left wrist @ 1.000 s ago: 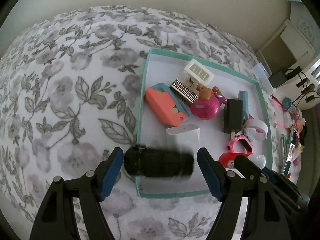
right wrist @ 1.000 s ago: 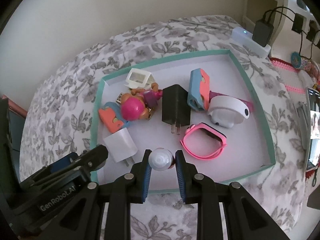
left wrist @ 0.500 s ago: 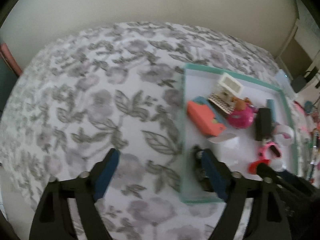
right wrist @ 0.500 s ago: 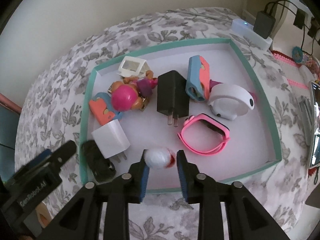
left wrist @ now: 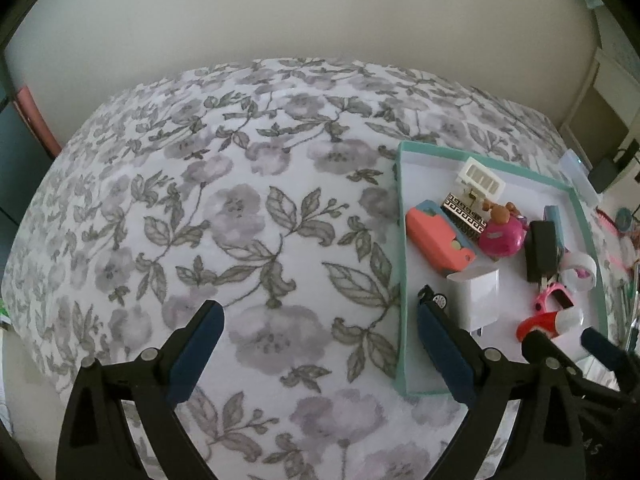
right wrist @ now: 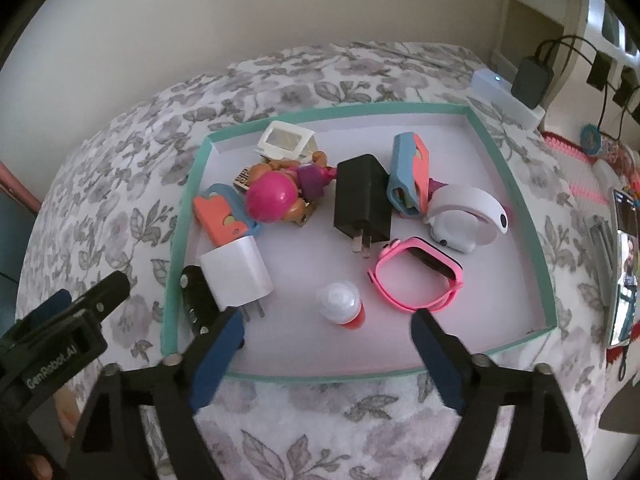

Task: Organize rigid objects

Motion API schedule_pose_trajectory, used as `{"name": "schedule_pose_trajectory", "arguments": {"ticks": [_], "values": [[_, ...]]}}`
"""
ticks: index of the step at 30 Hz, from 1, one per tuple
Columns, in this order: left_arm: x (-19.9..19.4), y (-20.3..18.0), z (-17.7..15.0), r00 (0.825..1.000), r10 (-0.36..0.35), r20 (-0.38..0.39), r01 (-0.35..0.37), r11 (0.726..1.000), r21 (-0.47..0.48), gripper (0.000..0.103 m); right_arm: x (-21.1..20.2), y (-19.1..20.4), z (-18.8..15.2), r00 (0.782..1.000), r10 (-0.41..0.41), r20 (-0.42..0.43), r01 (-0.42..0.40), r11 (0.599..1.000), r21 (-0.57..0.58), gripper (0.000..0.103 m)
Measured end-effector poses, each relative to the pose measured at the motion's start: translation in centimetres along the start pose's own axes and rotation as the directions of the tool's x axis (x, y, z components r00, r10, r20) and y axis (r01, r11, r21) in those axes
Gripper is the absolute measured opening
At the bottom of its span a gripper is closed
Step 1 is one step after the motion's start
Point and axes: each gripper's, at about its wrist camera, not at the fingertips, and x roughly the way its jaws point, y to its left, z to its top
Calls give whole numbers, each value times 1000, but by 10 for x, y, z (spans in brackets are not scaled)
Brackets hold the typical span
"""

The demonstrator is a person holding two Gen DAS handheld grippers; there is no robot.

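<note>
Resting on the floral bedspread (left wrist: 248,216), a teal-rimmed tray (right wrist: 188,200) holds all the small rigid things. The right gripper (right wrist: 326,354) hovers over the tray's near edge with its jaws spread wide and nothing between them. Just ahead of those jaws, roughly centred in the gap, lies a small white-and-red capsule (right wrist: 342,306) on the tray floor, touching neither finger. Ahead and right of it sits a pink watch (right wrist: 418,276), and beyond that a white band device (right wrist: 466,216). Straight ahead, farther off, a black charger (right wrist: 362,204) lies with its prongs toward the jaws, beside an upright blue-and-orange case (right wrist: 408,174). Ahead to the left is a white charger (right wrist: 236,276), with a dark object (right wrist: 196,300) wedged between it and the tray wall, partly hidden behind the left finger. Past these lie an orange-and-blue case (right wrist: 220,212), a pink-headed doll (right wrist: 276,196) and a white frame piece (right wrist: 286,140).

The left gripper (left wrist: 318,346) is also wide and empty, hovering mostly over bare bedspread; its right finger overlaps the tray's near left corner, hiding most of the dark object (left wrist: 434,298), with the tray's contents off to the right of the jaws.
</note>
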Motion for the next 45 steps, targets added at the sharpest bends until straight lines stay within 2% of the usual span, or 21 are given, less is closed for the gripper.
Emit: {"name": "schedule_pose_trajectory", "arguments": {"ticks": [6, 11, 17, 27, 38, 45], "values": [[-13, 8, -4, 999, 40, 30, -40, 999, -21, 97, -8, 1, -3, 999, -8, 37, 8, 1000, 3, 103], [-22, 14, -3, 998, 33, 61, -31, 999, -41, 97, -19, 2, -3, 997, -19, 81, 19, 1000, 7, 103], [-27, 9, -2, 992, 97, 82, -97, 995, -3, 97, -26, 4, -3, 994, -22, 104, 22, 1000, 4, 103], [-29, 16, -4, 996, 44, 74, -43, 999, -13, 97, -35, 12, -5, 991, -29, 130, 31, 999, -16, 103], [-26, 17, -2, 997, 43, 70, -41, 999, -21, 97, -32, 19, -5, 992, -36, 118, 41, 998, -46, 103], [-19, 22, -2, 998, 56, 37, -55, 998, -37, 97, -29, 19, -6, 993, -44, 108, 48, 998, -44, 103]]}}
